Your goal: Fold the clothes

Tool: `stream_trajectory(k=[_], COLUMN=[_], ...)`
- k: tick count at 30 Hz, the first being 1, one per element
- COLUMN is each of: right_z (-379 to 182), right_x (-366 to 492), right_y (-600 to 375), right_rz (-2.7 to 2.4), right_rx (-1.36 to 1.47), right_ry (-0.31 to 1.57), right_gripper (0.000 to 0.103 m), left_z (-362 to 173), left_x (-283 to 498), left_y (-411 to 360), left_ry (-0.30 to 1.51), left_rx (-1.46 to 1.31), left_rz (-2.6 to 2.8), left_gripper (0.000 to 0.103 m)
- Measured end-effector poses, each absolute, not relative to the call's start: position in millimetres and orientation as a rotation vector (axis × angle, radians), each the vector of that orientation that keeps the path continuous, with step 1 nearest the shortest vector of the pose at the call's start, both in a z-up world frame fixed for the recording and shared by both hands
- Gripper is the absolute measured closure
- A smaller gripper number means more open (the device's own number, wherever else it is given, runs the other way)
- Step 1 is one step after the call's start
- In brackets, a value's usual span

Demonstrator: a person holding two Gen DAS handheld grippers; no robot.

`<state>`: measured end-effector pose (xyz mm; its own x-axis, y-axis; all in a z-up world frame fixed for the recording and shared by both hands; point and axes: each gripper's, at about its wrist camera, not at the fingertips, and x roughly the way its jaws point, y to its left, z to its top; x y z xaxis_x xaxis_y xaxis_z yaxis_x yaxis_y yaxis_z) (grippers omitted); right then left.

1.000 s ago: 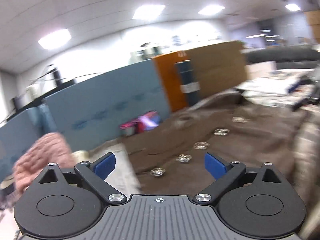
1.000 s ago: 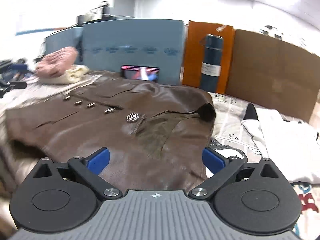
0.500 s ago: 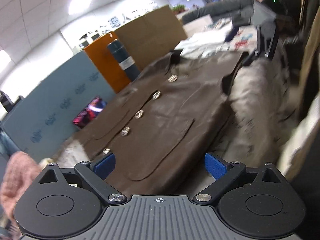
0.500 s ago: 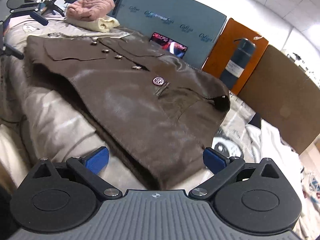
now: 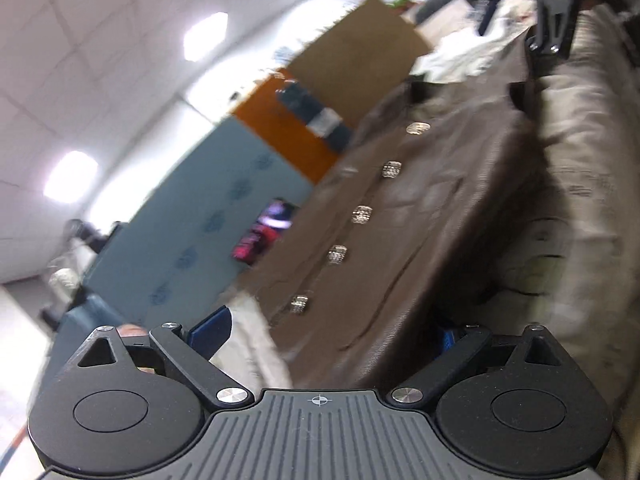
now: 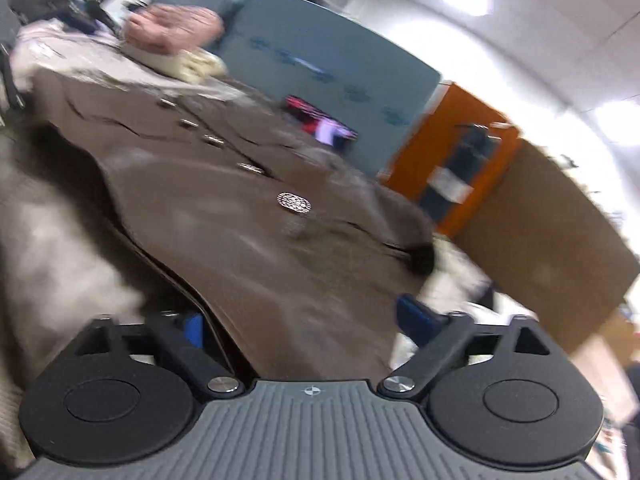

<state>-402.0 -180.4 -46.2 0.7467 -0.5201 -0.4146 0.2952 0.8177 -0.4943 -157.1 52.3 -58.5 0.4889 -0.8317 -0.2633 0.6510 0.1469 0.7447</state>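
Observation:
A brown leather jacket (image 5: 420, 216) with a row of silver buttons lies flat on a table covered in beige cloth (image 5: 580, 184). It also shows in the right wrist view (image 6: 224, 216). My left gripper (image 5: 328, 332) is open, tilted, with its fingers astride the jacket's hem end. My right gripper (image 6: 308, 320) is open, tilted, with its fingers astride the jacket's near edge at the collar end. The right gripper also shows far off in the left wrist view (image 5: 554, 12). Both views are blurred.
A blue partition (image 6: 320, 60), an orange panel (image 6: 452, 148) with a dark flask (image 6: 460, 172) and a cardboard sheet (image 6: 552, 232) stand behind the table. A phone (image 6: 320, 124) leans on the partition. Folded pink and cream clothes (image 6: 172, 36) lie at the far end. White clothes (image 5: 460, 56) lie beyond the collar.
Both grippers have dropped low and moved in to the jacket's near edge, tilting as they went. Their fingers now straddle the jacket's edge. The jacket has not moved.

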Motion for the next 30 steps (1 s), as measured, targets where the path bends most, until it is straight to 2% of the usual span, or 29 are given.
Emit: stream_trajectory(k=[1, 2, 3, 4, 5, 6, 8, 9, 16, 18, 20, 24, 30], right_z=[-45.7, -45.5, -46.2, -48.0, -50.3, -52.0, -51.0, -47.0, -11.4, -2.9, 7.2, 20.7, 26.3], right_x=[-404.4, -406.3, -407.5, -408.4, -408.9, -410.0, -416.1, -421.3, -440.3, -432.5, -427.0, -415.6, -381.6], right_y=[-180.4, -179.2, -176.6, -174.2, -172.3, -171.5, -172.9, -172.7, -184.3, -191.8, -205.3, -247.1, -288.4], right_rz=[-0.462, -0.455, -0.443, -0.442, -0.446, -0.448, -0.435, -0.424, -0.414, -0.413, -0.404, -0.373, -0.359], right_rx=[-0.413, -0.413, -0.427, -0.453, -0.479, -0.494, -0.468, -0.437, -0.317, -0.334, -0.313, -0.173, -0.118], right_ry=[0.547, 0.528, 0.521, 0.528, 0.542, 0.555, 0.564, 0.555, 0.409, 0.379, 0.332, 0.225, 0.216], right_gripper=[0.05, 0.062, 0.066, 0.074, 0.081, 0.085, 0.095, 0.097, 0.099, 0.099, 0.099, 0.099, 0.099], left_z=[-60.4, -62.2, -64.0, -65.9, -66.2, -66.5, -63.2, -59.0, -30.2, -20.9, -7.8, 10.3, 17.4], left_x=[-157.3, -157.5, -157.7, -157.9, -156.0, -154.1, -153.6, -157.2, -156.3, -146.2, -131.4, -92.3, -54.4], left_y=[50.7, 49.2, 47.6, 46.0, 46.7, 47.4, 54.6, 58.9, 58.8, 44.2, 30.6, 6.8, -30.9], left_ry=[-0.238, -0.245, -0.252, -0.259, -0.249, -0.239, -0.24, -0.246, -0.32, -0.351, -0.351, -0.219, -0.137], left_rx=[0.943, 0.953, 0.964, 0.974, 0.974, 0.974, 0.939, 0.917, 0.785, 0.759, 0.691, 0.444, 0.408], left_rz=[-1.088, -1.096, -1.104, -1.112, -1.11, -1.109, -1.111, -1.116, -1.099, -1.075, -1.076, -1.126, -1.166], left_gripper=[0.013, 0.029, 0.051, 0.06, 0.076, 0.087, 0.091, 0.095, 0.095, 0.089, 0.087, 0.083, 0.083])
